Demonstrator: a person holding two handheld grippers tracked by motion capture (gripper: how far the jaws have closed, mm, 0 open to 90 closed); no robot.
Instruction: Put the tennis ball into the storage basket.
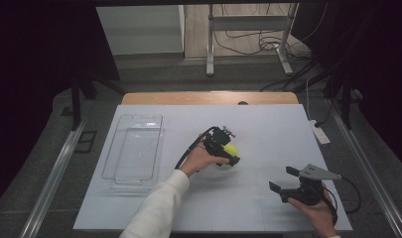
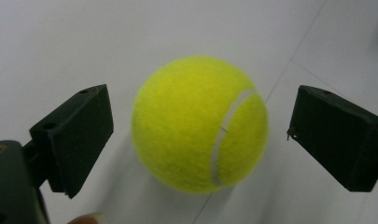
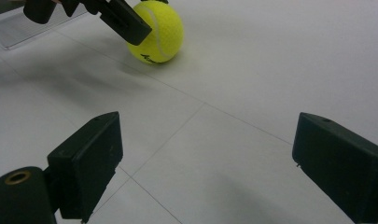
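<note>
Two grippers' fingers spread, left gripper [image 1: 227, 148] straddling tennis ball [image 1: 231, 150], white table [image 1: 268, 129], dark room.

Looks like a lab or test bay, not a home. The table [image 1: 208, 97] is wooden with a white sheet [image 1: 268, 134] laid flat over it as a plain work surface. Black curtains [image 1: 34, 59] hang on both sides and block off the surroundings. Metal rails [image 1: 52, 181] run along the floor left and right of the table. Behind it stands a metal frame [image 1: 248, 34] with loose cables [image 1: 258, 44] on the floor, and a power strip [image 1: 319, 132] lies at the sheet's right edge. The floor is grey carpet [image 1: 30, 163]. A fixed overhead camera view plus instrumented handheld grippers with cables fit a data-recording rig.
</note>
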